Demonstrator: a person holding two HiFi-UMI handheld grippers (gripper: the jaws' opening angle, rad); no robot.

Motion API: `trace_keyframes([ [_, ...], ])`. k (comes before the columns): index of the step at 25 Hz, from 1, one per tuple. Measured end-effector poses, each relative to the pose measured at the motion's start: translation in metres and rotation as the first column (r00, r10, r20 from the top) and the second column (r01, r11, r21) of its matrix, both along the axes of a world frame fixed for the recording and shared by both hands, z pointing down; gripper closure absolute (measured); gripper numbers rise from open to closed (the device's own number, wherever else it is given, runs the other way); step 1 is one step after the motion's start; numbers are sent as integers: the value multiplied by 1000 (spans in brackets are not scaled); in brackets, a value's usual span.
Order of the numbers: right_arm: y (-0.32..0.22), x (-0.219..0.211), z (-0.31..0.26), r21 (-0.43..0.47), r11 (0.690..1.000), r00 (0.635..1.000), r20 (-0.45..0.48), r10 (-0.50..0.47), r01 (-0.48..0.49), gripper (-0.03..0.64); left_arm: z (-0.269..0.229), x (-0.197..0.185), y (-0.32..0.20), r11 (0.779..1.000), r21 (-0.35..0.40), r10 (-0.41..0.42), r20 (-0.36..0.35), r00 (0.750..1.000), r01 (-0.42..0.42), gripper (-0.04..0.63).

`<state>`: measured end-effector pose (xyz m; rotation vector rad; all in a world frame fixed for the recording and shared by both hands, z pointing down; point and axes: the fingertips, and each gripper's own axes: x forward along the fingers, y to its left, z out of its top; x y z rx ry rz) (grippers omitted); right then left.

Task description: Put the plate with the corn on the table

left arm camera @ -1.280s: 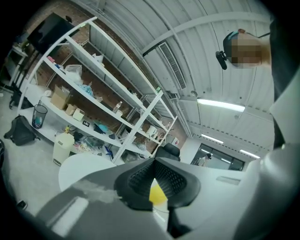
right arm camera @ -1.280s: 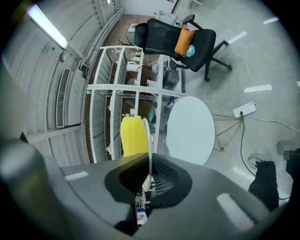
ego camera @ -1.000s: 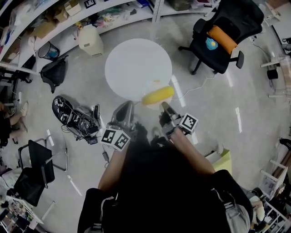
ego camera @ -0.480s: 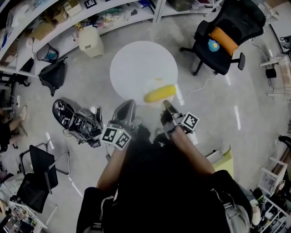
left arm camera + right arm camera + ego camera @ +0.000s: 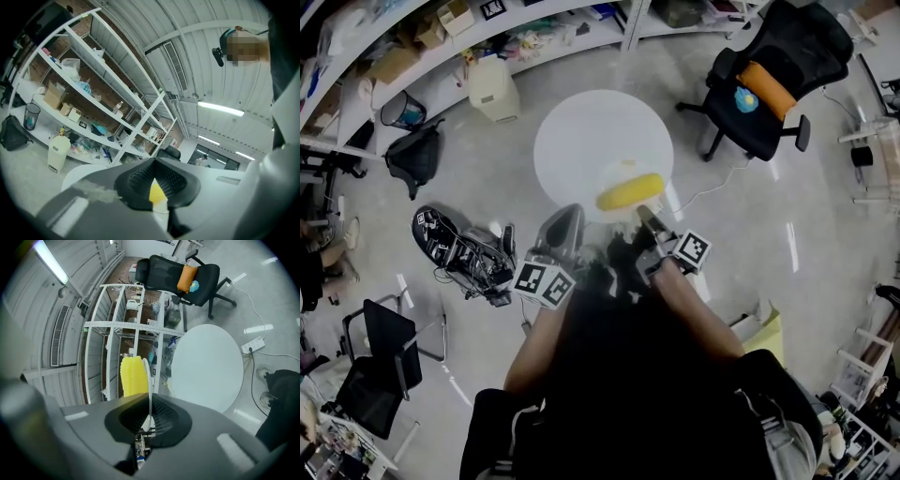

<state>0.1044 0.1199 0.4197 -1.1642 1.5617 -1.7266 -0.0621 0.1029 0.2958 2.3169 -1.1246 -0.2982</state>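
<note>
The left gripper (image 5: 565,220) and the right gripper (image 5: 645,217) are each clamping the plate (image 5: 150,385) by its rim, holding it at the counter's (image 5: 581,141) near edge. The corn (image 5: 629,191) is lying loose, so uneven lowering is risking a roll-off.

Both forearms reach forward, side by side, marker cubes up. Left gripper (image 5: 565,217) points level, jaws pinched on the near rim of the plate (image 5: 149,380). Right gripper (image 5: 643,217) tips slightly downward, jaws clamped on the same rim.
</note>
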Motion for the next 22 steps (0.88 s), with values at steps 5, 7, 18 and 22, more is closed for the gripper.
trace_keyframes([
  [5,-15,-1,7,-5,1000,1000,-4,-16,16,598,3,3,-11,1000,-16,-18,-7,1000,17,592],
  [7,-21,-1,9,-8,1000,1000,-7,-27,27,598,3,5,-17,1000,-16,-23,-5,1000,23,592],
  [18,-47,-4,27,-20,996,996,-13,-88,88,598,23,4,-46,997,-43,-69,9,998,69,592],
  [22,-56,-4,36,-27,996,996,-9,-91,91,598,31,4,-54,995,-54,-79,13,997,80,592],
])
